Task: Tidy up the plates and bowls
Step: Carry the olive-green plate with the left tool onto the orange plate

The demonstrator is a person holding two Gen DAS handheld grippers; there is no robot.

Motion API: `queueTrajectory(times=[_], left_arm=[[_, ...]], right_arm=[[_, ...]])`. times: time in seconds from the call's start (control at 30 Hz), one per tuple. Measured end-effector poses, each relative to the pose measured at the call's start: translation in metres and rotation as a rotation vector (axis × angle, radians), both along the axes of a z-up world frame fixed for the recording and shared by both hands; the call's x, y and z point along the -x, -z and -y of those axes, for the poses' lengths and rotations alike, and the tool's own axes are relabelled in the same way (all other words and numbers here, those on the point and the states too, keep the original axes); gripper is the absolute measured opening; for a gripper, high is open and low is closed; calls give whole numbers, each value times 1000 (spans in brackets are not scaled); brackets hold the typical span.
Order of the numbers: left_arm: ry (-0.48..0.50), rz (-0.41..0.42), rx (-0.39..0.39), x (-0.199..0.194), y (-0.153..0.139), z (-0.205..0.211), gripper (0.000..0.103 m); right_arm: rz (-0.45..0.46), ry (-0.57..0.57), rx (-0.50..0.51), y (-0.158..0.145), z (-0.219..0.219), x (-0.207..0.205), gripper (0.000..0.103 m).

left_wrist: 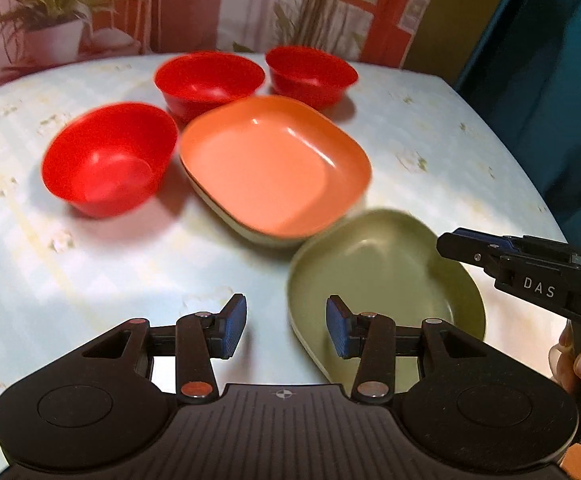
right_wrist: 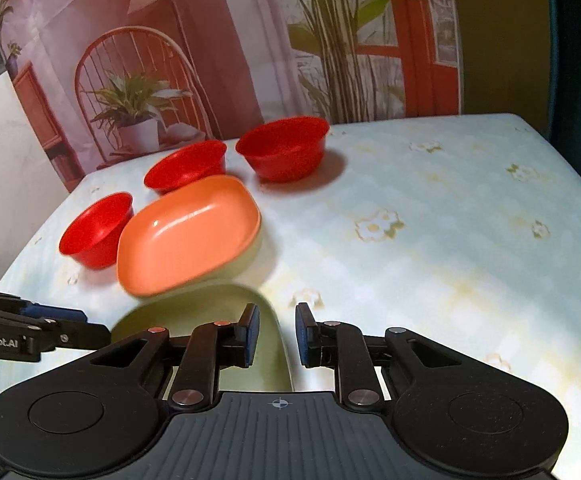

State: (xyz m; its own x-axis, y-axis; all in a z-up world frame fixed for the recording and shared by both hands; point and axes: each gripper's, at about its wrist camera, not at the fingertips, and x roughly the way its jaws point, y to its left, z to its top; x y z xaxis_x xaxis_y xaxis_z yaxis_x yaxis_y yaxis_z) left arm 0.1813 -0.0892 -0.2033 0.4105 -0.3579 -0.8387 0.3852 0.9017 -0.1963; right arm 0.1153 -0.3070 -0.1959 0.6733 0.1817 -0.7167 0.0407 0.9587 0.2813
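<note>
Left wrist view | left tongs (left_wrist: 286, 326) and right tongs (right_wrist: 277, 334) gape, holding nothing | green plate (left_wrist: 374, 276) lower right, beside orange plate (left_wrist: 274, 164) | best pinch its rim squarely, then stack.

The room light is bright and soft, coming from above. Small white glints sit on the orange plate (left_wrist: 274, 164), and short shadows lie under the red bowls (right_wrist: 283, 148). Both views bow strongly at the edges. The dishes look smeared with motion blur, the green plate (left_wrist: 378, 276) most.
</note>
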Motion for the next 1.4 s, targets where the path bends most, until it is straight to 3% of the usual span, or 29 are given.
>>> queueTrajectory(times=[0.27, 0.4, 0.5, 0.83, 1.4], left_arm=[[42, -71, 26, 10, 15, 1, 44], [48, -102, 43, 9, 23, 1, 30], [50, -113, 64, 10, 25, -1, 27], [79, -99, 53, 15, 25, 7, 22], [115, 1, 67, 29, 0, 5, 22]], right_arm=[[-36, -5, 9, 6, -4, 20, 19], [-45, 2, 3, 10, -4, 25, 19], [-47, 8, -3, 11, -2, 26, 19], [-53, 8, -13, 14, -2, 28, 11], [-1, 9, 8, -6, 4, 31, 10]])
